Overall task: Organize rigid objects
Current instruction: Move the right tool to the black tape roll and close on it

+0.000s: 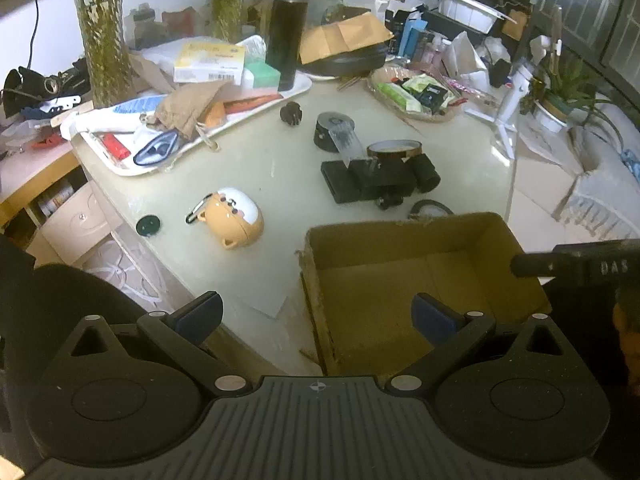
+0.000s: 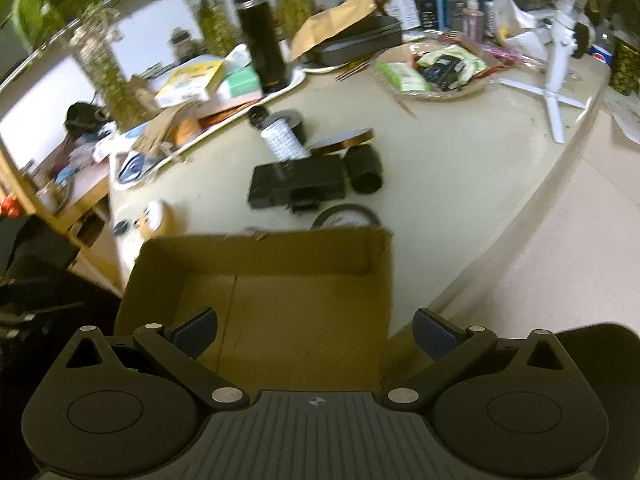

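Observation:
An open brown cardboard box sits at the near table edge, with nothing visible inside. My left gripper hovers open over the box's left wall. My right gripper hangs open above the box's near side. Beyond the box lie a black rectangular device, a black cylinder, a brown tape roll, and a black round tin. An orange and white case and a dark round cap lie to the left.
A white tray piled with clutter and a tall black flask stand at the back left. A snack basket and a white tripod stand at the back right. The right tool's black part juts in.

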`<control>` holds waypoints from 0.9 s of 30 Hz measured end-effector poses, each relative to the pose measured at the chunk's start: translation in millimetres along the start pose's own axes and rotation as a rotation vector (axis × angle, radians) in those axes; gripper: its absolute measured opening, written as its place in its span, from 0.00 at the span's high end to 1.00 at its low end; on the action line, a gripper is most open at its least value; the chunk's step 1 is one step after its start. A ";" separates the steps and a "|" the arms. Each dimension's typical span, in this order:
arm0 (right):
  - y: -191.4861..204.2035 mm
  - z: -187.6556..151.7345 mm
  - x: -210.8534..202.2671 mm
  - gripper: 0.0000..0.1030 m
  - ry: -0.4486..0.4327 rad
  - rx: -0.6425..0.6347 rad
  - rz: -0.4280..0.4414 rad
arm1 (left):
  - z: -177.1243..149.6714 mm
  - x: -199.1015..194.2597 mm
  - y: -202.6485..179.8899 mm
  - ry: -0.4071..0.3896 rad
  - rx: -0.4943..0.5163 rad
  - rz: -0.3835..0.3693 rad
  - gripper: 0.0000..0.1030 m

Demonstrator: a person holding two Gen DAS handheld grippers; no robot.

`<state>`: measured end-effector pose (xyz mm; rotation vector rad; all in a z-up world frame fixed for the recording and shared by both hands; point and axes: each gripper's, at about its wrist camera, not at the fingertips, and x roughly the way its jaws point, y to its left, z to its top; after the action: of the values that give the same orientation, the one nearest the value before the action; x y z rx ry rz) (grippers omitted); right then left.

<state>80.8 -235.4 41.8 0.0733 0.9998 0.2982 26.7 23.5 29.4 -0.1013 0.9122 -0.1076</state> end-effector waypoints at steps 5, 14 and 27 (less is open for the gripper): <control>-9.7 11.7 3.5 0.00 -0.054 -0.013 -0.041 | 1.9 1.7 0.3 -0.019 0.015 0.001 0.00; -25.0 31.5 22.6 0.00 -0.059 0.003 -0.023 | 5.6 4.9 0.5 -0.050 0.029 -0.006 0.00; -14.7 67.5 64.3 0.00 0.033 -0.050 -0.054 | 12.1 14.8 8.0 -0.036 0.031 0.015 0.00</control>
<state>172.8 -226.4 22.9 -0.0038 1.0249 0.2759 45.7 29.9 24.1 -0.0675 0.8749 -0.1052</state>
